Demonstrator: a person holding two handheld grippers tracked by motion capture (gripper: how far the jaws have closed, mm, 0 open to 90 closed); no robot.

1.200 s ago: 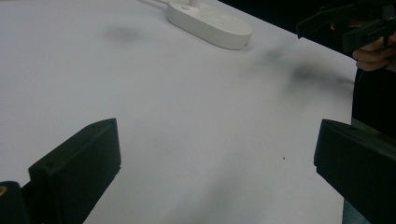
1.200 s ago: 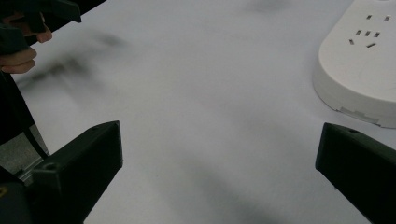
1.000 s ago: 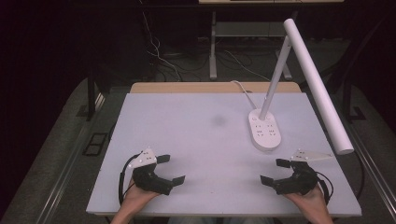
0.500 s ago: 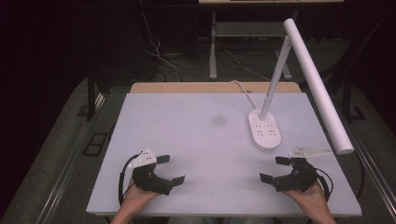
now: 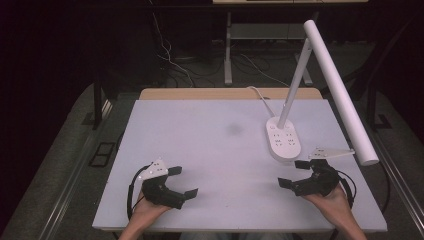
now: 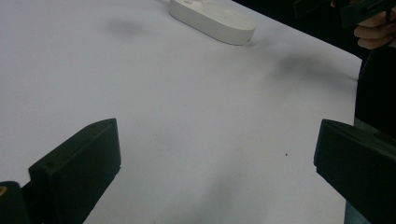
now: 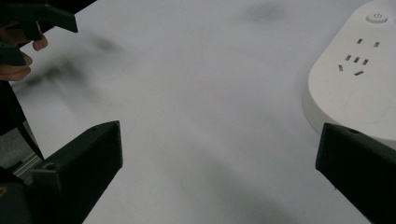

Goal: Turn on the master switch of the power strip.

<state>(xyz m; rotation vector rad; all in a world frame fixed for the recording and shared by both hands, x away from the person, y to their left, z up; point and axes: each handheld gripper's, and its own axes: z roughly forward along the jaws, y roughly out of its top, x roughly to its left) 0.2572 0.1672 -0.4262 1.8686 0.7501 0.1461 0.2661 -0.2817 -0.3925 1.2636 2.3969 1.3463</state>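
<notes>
Both grippers sit low over the near part of the white table (image 5: 210, 135), each held in a hand coming in from the near edge. With the lamp (image 5: 300, 100) as the landmark: the right gripper (image 5: 294, 174) is just in front of the lamp base (image 5: 283, 139), on the person's side of it and slightly to its right, close to it but not touching. Its jaws stand wide apart with nothing between them. In the right gripper view the same spread shows (image 7: 217, 172), with bare tabletop in the gap and the lamp base (image 7: 355, 79) just beyond the right-hand jaw, its power button and small markings facing up.

Well to the left of the lamp base, and nearer the person than it, is the left gripper (image 5: 183, 181), likewise spread wide and holding nothing. In the left gripper view (image 6: 215, 163) only plain tabletop lies between its jaws, and the lamp base (image 6: 212, 18) is far off at the top, with the other hand (image 6: 373, 35) at the upper right corner.

From the base, at the table's far right part, the lamp's stem leans up and away, and its long white head (image 5: 340, 95) slants down over the right edge, ending above and just right of the right gripper. A white cord (image 5: 260, 97) runs from the base toward the table's far edge. A faint dark smudge (image 5: 234, 130) marks the tabletop just left of the base.
</notes>
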